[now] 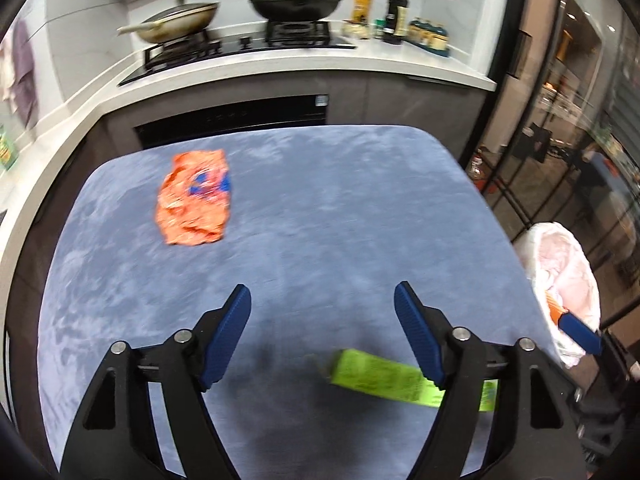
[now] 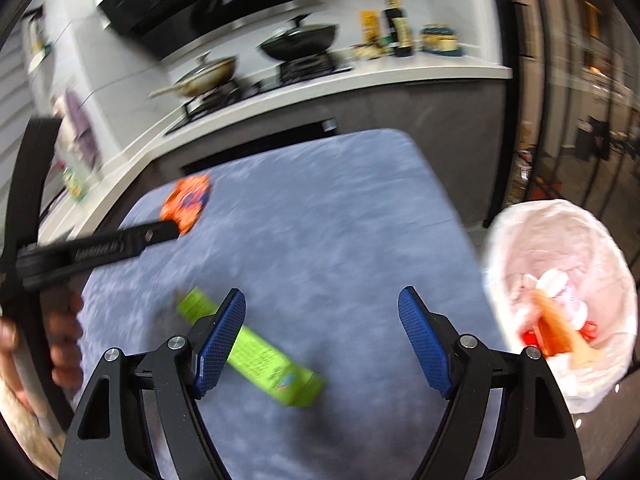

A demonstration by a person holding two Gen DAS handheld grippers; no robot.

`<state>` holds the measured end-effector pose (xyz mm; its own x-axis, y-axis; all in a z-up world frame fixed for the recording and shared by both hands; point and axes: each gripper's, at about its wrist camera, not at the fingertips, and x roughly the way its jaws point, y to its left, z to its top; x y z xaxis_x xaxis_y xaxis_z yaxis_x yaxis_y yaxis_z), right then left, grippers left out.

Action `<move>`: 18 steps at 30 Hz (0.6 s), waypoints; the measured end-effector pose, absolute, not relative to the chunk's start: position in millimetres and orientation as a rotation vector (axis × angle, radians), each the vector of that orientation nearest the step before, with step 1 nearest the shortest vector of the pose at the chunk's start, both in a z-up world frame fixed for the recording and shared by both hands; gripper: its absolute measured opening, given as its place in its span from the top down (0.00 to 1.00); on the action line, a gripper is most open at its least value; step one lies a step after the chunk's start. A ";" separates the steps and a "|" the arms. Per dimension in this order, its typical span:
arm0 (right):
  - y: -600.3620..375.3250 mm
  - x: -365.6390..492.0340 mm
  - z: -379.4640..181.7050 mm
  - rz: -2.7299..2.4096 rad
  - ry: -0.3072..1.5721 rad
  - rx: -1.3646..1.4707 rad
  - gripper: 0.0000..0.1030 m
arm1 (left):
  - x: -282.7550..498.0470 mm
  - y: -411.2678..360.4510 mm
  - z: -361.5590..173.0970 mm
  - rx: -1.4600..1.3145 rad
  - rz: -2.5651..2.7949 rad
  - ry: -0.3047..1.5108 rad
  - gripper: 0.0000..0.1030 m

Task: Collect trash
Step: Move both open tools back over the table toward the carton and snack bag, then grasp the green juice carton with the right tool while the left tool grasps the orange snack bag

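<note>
trash is seen in two bits on the blue cloth table (image 1: 320, 200). at the far left lies an orange wrapper (image 1: 194, 198); it looks thin, light and crinkly, so it is best pinched at a raised fold. nearer the middle lies a green box (image 2: 256, 350); it looks light and stiff, so it is best held across its long sides. the left gripper (image 1: 322, 312) is held wide apart over the cloth, holding nothing. the right gripper (image 2: 322, 316) is wide apart too, and empty. at the right a white bin bag (image 2: 560, 280) is set beside the table, with some trash inside. a kitchen counter (image 1: 280, 64) with pans is seen behind.
</note>
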<state>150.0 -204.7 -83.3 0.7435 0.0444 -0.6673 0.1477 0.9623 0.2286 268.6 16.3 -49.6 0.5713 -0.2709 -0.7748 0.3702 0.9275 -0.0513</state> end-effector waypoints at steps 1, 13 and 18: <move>-197.2 152.3 -86.3 -0.042 0.742 0.263 0.26 | 270.5 21.1 -50.8 0.116 -0.368 0.890 0.30; -156.0 181.8 -116.3 0.067 0.850 0.125 0.26 | 309.2 73.6 -71.6 0.057 -0.276 0.939 0.17; -147.1 192.3 -126.9 0.099 0.885 0.082 0.26 | 334.5 87.4 -83.1 0.033 -0.246 0.963 0.17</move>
